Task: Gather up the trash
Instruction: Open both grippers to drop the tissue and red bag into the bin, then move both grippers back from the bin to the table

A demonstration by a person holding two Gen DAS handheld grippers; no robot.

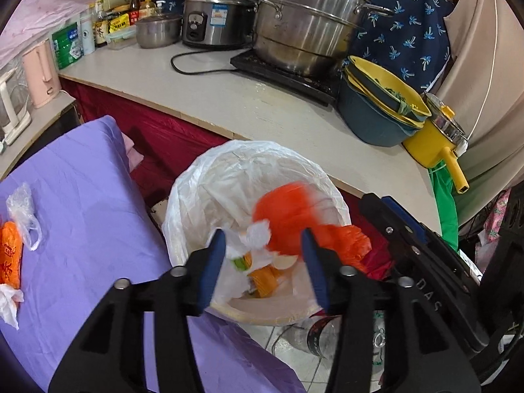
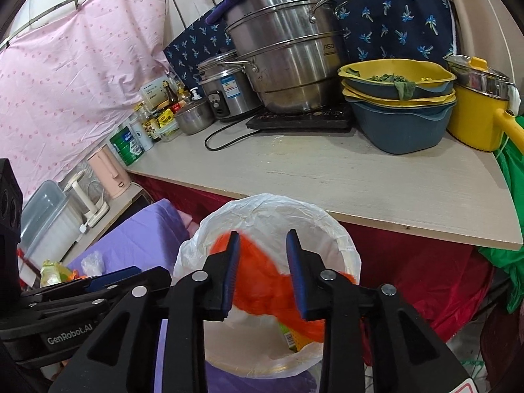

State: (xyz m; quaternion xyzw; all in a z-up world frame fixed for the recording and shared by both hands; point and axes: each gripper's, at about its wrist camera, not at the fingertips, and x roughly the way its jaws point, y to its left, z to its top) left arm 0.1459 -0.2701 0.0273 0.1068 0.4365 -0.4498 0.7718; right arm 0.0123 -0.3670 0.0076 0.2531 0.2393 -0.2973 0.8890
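Observation:
A bin lined with a white bag (image 1: 209, 180) (image 2: 271, 206) stands below the counter edge. An orange plastic bag (image 1: 288, 213) (image 2: 262, 281), blurred, hangs loose over the bin's mouth, above wrappers and tissue inside. My left gripper (image 1: 263, 262) is open over the near rim, its pads clear of the bag. My right gripper (image 2: 264, 271) is open too, with the orange bag showing behind its gap. On the purple sheet (image 1: 91, 216) lie a clear plastic bag (image 1: 23, 209), an orange packet (image 1: 9, 255) and a white tissue (image 1: 8, 301).
The counter (image 1: 229, 104) carries a steel steamer pot (image 1: 308, 23) on a hob, a rice cooker (image 1: 213, 16), stacked basins (image 1: 376, 111) and a yellow pot (image 1: 432, 140). A plastic bottle (image 1: 314, 334) lies on the tiled floor by the bin. Red cloth hangs under the counter.

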